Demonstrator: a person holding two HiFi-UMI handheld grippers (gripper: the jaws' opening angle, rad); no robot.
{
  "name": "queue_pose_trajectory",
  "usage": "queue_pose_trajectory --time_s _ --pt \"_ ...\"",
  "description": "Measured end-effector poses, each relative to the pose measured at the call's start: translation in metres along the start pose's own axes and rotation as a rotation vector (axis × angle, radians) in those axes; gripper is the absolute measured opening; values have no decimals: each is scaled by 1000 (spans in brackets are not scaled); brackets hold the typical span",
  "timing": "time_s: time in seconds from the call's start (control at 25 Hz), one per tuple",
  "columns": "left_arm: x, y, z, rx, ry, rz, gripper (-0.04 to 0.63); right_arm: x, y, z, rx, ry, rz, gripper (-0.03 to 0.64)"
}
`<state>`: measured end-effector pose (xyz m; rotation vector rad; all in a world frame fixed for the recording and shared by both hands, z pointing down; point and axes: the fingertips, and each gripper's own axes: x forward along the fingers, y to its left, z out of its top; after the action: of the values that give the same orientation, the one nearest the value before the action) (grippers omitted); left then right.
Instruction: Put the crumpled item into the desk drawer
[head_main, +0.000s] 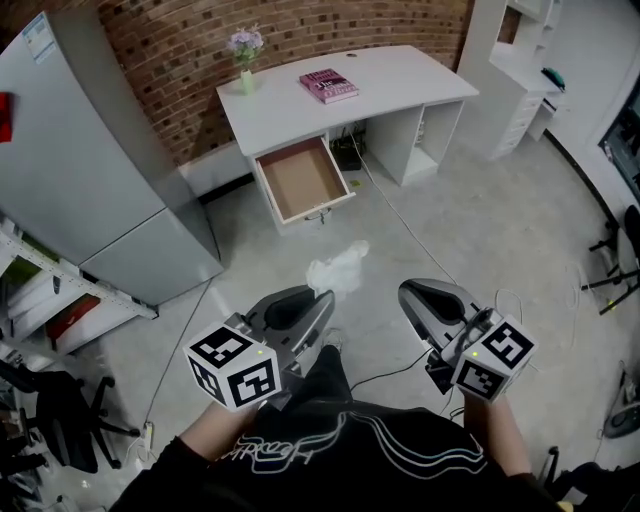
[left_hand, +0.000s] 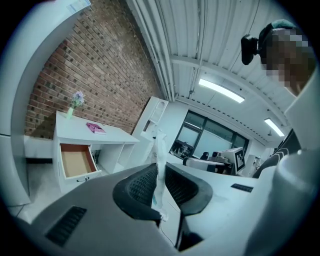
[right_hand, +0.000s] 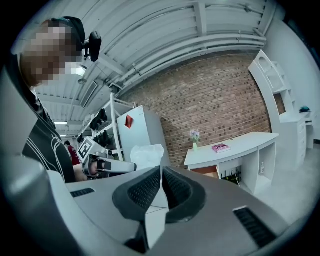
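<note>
**A:** What does the left gripper (left_hand: 160, 172) have?

**B:** Its jaws are closed on the crumpled plastic bag (head_main: 340, 268). In the left gripper view a thin white strip of it runs up between the two ribbed pads (left_hand: 140, 185), and the rest bunches above the tips.

**A:** And the right gripper (right_hand: 161, 172)?

**B:** Its jaws are together with only a slit between them, and nothing shows in it. In the head view it sits beside the left one, a little apart and level with it. Each gripper carries its marker cube (head_main: 235, 367) close to the person's hands.

**A:** So where is the bag in the room?

**B:** It is up in the air over the grey floor (head_main: 480, 220), in front of the person. The desk drawer (head_main: 300, 178) is well ahead of it.

**A:** Is the drawer open?

**B:** Yes, it is pulled out from under the left part of the white desk (head_main: 400, 80), and its brown bottom is showing.

**A:** What's on top of the desk?

**B:** There's a pink book (head_main: 328, 85) near the middle and a small vase of purple flowers (head_main: 245, 60) at the left corner. A brick wall (head_main: 300, 30) stands behind the desk. A tall grey fridge (head_main: 90, 170) stands to its left.
</note>
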<state>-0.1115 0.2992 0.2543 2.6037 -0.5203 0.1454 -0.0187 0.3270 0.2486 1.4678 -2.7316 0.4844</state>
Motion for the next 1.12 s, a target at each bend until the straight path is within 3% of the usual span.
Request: queue_pose_trajectory --time_s 0.36,0.6,0.88,1.12 --pt "90 148 57 -41 63 12 67 128 -122 23 60 61 -24 44" --pt "148 249 83 -80 105 31 67 206 -207 40 91 76 -94 44" --pt "195 328 85 -104 117 38 67 251 -262 27 125 137 -132 44" --pt "220 367 71 -130 133 73 67 268 -292 6 147 189 -140 44"
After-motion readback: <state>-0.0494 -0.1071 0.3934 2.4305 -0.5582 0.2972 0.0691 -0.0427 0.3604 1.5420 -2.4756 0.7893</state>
